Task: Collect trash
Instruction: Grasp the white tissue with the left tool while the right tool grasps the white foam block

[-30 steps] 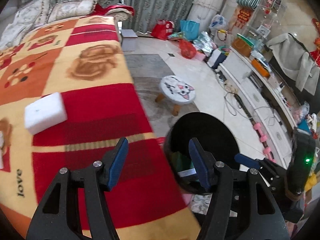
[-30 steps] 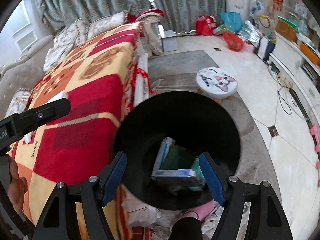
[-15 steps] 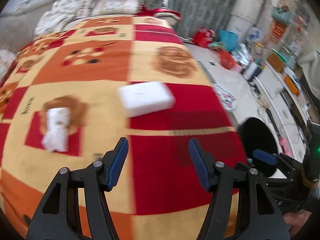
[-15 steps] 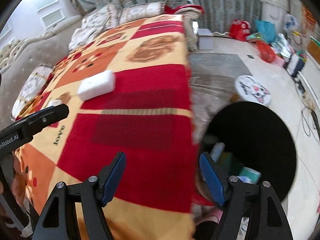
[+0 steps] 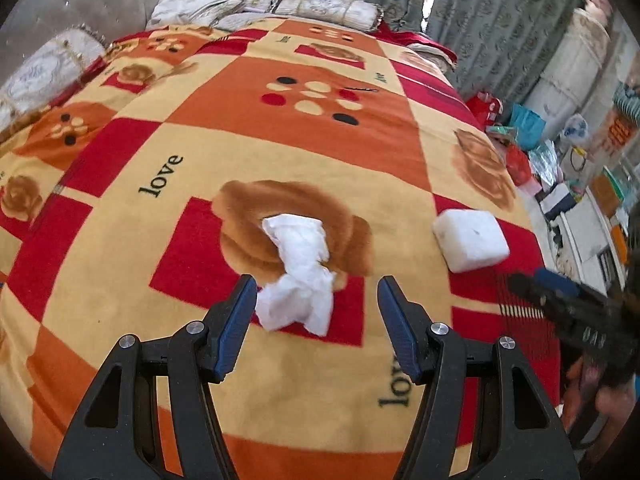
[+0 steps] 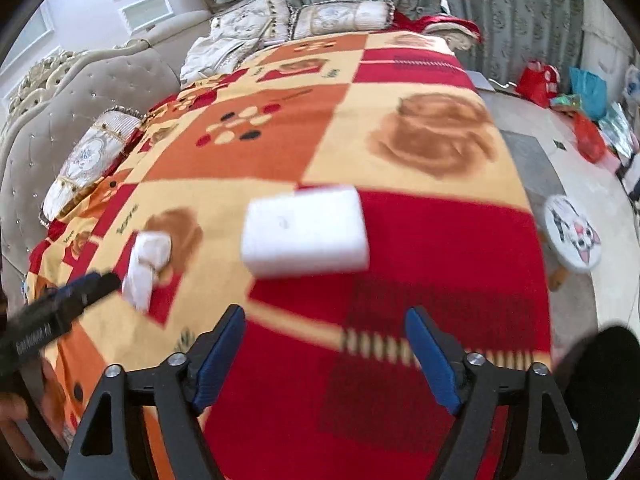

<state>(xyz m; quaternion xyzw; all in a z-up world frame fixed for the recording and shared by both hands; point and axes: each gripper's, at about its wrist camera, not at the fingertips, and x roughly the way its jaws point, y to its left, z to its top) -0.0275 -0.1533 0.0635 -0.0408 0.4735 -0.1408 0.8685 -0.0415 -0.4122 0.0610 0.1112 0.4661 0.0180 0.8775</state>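
Hovering over the blanket point(image 5: 280, 392), left gripper point(image 5: 316, 304) is half open and empty, crumpled tissue point(image 5: 298, 276) lying just past its tips. Right gripper point(image 6: 322, 336), jaws just widened, holds nothing; white block point(image 6: 306, 232) lies ahead on bare red squares. Black bin point(image 6: 600, 384) sits off the blanket's right edge.

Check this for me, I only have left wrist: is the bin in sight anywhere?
Observer: Yes. The right wrist view has the black bin at its lower right edge, off the side of the blanket.
Operator: Right gripper holding anything?
Observer: No. The right gripper is open and empty, and its jaws have just opened wider. The white foam block lies ahead of it.
Operator: Anything else on the floor?
Observer: A cat-face stool, farther along from the bin.
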